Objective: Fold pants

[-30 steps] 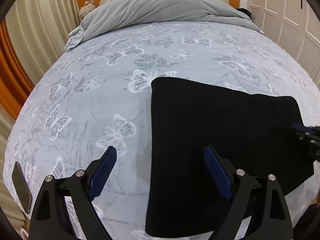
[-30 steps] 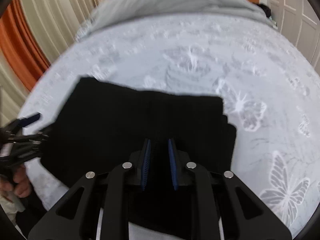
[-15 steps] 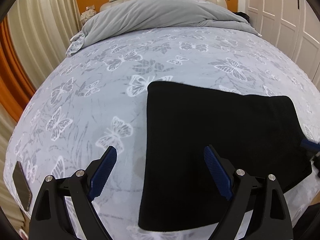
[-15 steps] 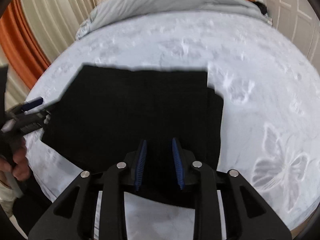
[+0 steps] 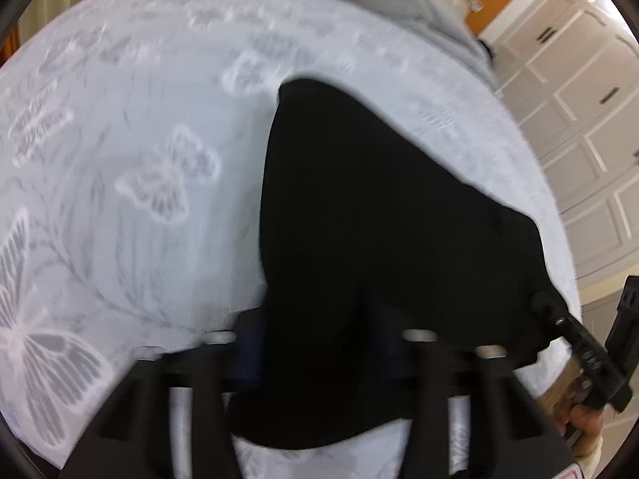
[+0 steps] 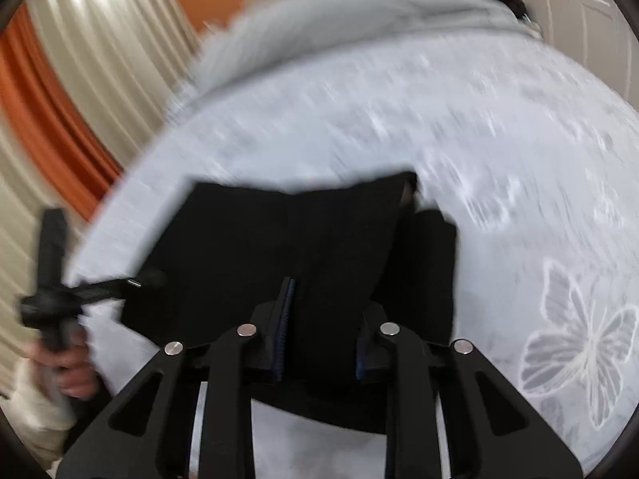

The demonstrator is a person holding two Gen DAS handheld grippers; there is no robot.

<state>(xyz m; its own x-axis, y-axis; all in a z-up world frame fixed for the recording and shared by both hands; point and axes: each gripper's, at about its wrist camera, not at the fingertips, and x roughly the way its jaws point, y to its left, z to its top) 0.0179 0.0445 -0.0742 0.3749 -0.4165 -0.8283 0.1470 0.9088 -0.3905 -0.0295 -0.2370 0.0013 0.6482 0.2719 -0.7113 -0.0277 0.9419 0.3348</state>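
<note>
Pants [image 5: 379, 231], black and already folded into a compact block, lie on the butterfly-print bed [image 5: 131, 151] near its front edge, with a grey duvet [image 6: 359, 28] heaped at the far end. In the right wrist view the upper layer sits slightly askew, leaving a strip of the lower layer showing along its right side.

Left tongs [image 5: 319, 343] sit low at the near left edge of the cloth; dark fabric covers the gap between the fingers and the view is smeared, so I cannot tell whether they are gripping or merely parted over it. Right tongs [image 6: 319, 331] stand moderately parted at the near edge, the cloth lying between the blue pads [image 6: 284, 319] with no pinch on it.

My judgement is that the step in hand is taking hold of the near edge for another fold or a squaring-up. To do it well, both tongs should bite through all layers at once, at matching spots on either side, then lift and carry together so the stack does not shear further. Grabbing only the top layer would probably peel the fold open.
</note>
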